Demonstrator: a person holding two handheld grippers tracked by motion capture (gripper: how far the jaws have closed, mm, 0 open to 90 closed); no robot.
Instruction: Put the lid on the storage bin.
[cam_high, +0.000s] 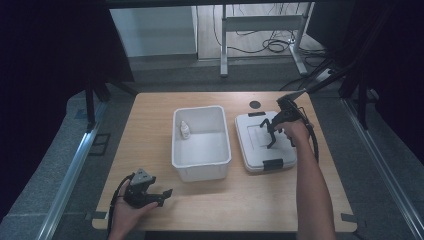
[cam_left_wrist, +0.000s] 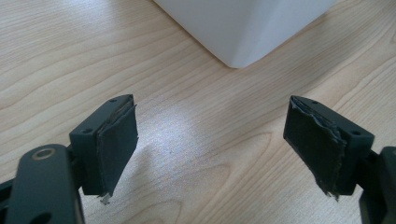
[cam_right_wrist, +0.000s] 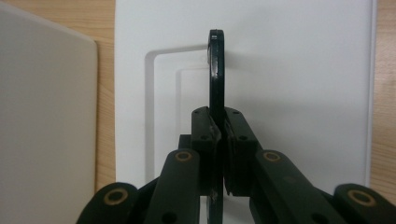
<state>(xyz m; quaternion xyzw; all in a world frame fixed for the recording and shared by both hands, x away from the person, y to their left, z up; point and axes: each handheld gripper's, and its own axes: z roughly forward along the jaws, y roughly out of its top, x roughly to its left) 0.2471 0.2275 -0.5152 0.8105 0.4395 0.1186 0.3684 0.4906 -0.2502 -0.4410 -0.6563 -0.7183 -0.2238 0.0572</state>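
Left tool (cam_high: 167, 192) gaping — right tool (cam_right_wrist: 218, 140) pinching lid handle (cam_right_wrist: 215, 70).

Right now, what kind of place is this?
Probably a lab or recording workspace: a wooden table ringed by dark curtains, loose cables on the floor behind, and a metal stand.

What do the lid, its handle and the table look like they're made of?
Lid: looks like white moulded plastic, smooth and matt, with a stepped recess. Handle, clamped in the right hand-held gripper: thin, black, slightly glossy, probably plastic. Table: pale wood grain, possibly laminate.
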